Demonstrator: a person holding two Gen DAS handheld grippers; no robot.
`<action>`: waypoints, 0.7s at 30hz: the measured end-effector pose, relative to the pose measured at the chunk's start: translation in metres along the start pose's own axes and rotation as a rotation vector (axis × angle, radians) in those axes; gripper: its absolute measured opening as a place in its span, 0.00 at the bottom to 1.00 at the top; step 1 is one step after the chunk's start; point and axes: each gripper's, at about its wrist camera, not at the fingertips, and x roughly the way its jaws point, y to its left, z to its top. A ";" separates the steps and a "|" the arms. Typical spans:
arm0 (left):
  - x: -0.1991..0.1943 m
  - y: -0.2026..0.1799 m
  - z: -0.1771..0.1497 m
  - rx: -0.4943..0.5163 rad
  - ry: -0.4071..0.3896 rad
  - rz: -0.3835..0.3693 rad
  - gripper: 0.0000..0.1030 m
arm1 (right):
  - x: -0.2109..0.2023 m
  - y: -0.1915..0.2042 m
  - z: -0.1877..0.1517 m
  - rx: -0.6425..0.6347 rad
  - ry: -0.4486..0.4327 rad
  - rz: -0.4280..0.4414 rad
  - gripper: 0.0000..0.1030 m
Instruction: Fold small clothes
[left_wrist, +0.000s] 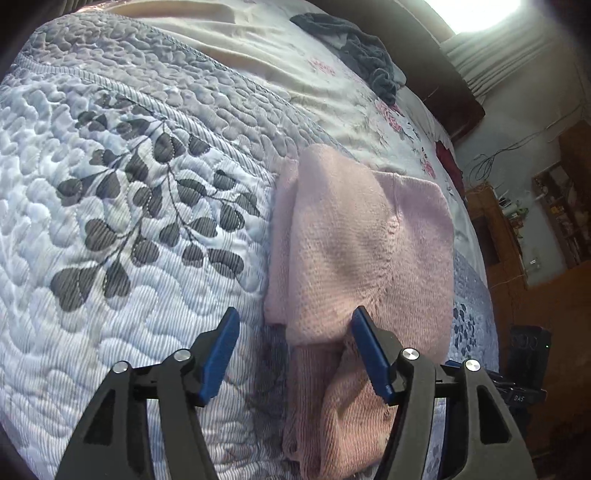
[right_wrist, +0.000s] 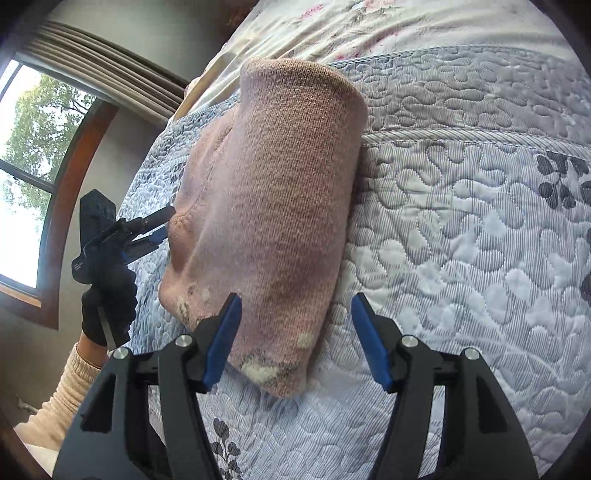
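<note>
A folded pink knit sweater (left_wrist: 362, 251) lies on our quilted bed (left_wrist: 129, 184), centre-right in the left wrist frame. Our left gripper (left_wrist: 295, 321) and right gripper (right_wrist: 295, 308) hover over its near edge, jaws spread wide, holding nothing.

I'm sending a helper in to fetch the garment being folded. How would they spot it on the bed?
Look at the pale blue quilted bedspread with grey leaf prints. Near its edge lies a folded pink knit garment, the only pink, ribbed-textured item; the other clothing, a dark grey crumpled piece, sits farther up.
</note>
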 end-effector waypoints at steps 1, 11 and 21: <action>0.007 0.003 0.005 -0.016 0.012 -0.015 0.62 | 0.002 -0.002 0.003 0.005 0.000 0.009 0.61; 0.060 -0.004 0.022 -0.033 0.133 -0.193 0.64 | 0.029 -0.012 0.029 0.041 0.003 0.052 0.66; 0.079 -0.024 0.021 0.043 0.177 -0.219 0.62 | 0.066 -0.024 0.052 0.141 0.008 0.177 0.81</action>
